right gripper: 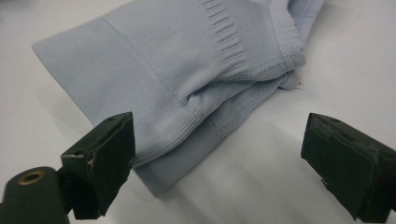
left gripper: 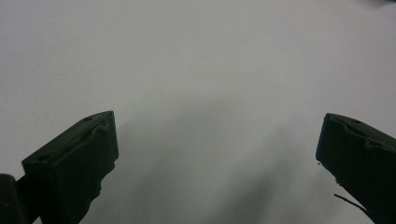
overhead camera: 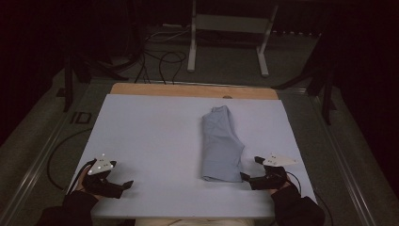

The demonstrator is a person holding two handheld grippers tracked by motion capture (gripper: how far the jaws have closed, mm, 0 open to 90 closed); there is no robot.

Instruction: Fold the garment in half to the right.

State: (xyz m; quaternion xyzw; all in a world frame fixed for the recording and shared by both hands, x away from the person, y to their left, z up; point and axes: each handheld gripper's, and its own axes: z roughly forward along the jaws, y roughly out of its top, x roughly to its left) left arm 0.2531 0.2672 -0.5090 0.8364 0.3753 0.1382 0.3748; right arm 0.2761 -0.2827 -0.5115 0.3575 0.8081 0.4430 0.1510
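Note:
A folded pale blue garment point(overhead camera: 221, 143) lies lengthwise right of the middle of the white table sheet point(overhead camera: 155, 141). My right gripper point(overhead camera: 250, 169) sits just off the garment's near right corner, open, its jaws wide apart. In the right gripper view the ribbed hem of the garment point(right gripper: 187, 70) lies in front of and partly between the jaws, with nothing held. My left gripper point(overhead camera: 123, 184) rests at the near left of the sheet, far from the garment, open over bare white surface point(left gripper: 210, 70).
A wooden strip point(overhead camera: 193, 89) edges the table's far side. Beyond it stand a white metal frame point(overhead camera: 228, 33) and dark cables point(overhead camera: 160, 61) on the floor. Dark stands point(overhead camera: 324, 89) flank the table at right and left.

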